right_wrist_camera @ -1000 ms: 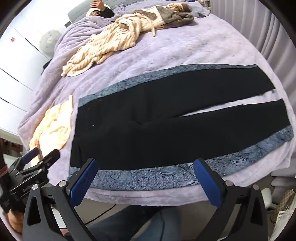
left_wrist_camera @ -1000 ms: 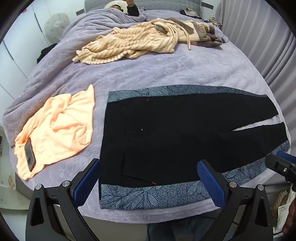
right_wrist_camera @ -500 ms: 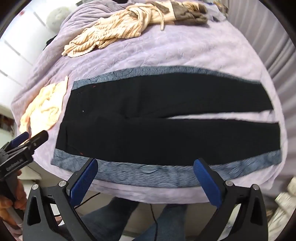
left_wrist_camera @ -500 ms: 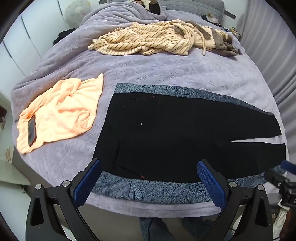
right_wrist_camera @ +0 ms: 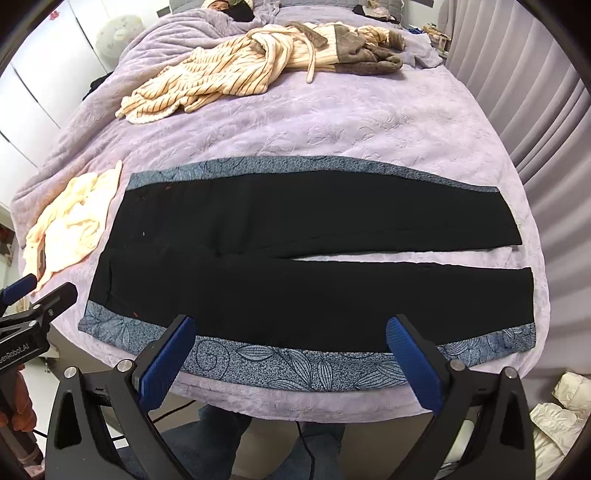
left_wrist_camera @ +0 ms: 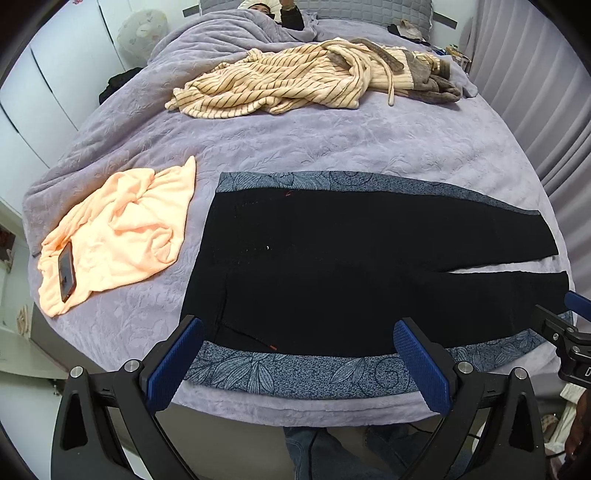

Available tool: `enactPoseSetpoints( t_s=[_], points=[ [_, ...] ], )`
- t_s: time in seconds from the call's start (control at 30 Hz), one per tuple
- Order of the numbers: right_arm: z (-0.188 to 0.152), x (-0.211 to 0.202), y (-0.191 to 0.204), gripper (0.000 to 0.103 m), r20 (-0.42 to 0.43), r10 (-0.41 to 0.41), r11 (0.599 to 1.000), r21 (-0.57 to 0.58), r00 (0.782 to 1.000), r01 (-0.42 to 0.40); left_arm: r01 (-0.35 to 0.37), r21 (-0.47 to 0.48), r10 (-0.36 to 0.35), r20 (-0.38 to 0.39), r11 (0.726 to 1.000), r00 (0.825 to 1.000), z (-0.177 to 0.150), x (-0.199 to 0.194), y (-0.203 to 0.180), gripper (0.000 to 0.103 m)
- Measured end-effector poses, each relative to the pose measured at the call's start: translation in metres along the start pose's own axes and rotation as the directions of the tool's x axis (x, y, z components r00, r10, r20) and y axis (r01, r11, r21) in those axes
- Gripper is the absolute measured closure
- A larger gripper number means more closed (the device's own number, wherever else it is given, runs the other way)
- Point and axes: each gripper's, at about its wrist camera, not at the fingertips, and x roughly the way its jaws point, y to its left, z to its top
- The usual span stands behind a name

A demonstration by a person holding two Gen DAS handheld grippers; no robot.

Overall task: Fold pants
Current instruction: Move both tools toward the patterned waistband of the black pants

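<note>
Black pants (left_wrist_camera: 332, 273) with blue-grey leaf-print side bands lie spread flat on the purple bed, waist to the left, both legs running right. They also show in the right wrist view (right_wrist_camera: 303, 266). My left gripper (left_wrist_camera: 295, 354) is open and empty, hovering above the near band by the waist. My right gripper (right_wrist_camera: 291, 354) is open and empty, above the near band further toward the legs. The right gripper's tip shows at the left wrist view's right edge (left_wrist_camera: 569, 325). The left gripper shows at the right wrist view's left edge (right_wrist_camera: 33, 302).
A peach top (left_wrist_camera: 118, 229) with a phone (left_wrist_camera: 66, 273) on it lies left of the pants. A striped cream robe (left_wrist_camera: 295, 81) lies at the back of the bed. A person lies at the headboard (left_wrist_camera: 258, 5). Curtains (left_wrist_camera: 535, 74) hang on the right.
Both grippers shifted and tilted over the near edge of the bed, so the views changed. Both stay open. The pants have not moved.
</note>
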Motion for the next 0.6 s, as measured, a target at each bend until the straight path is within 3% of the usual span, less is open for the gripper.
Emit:
enactPoseSetpoints(
  t_s=[0.6],
  points=[
    [-0.001,-0.014,-0.005,0.0,0.054,-0.03,0.999,0.024,0.998,0.029,-0.015,0.008,0.014,0.033,1.0,0.999,-0.003,-0.008,-0.001,0.0]
  ],
)
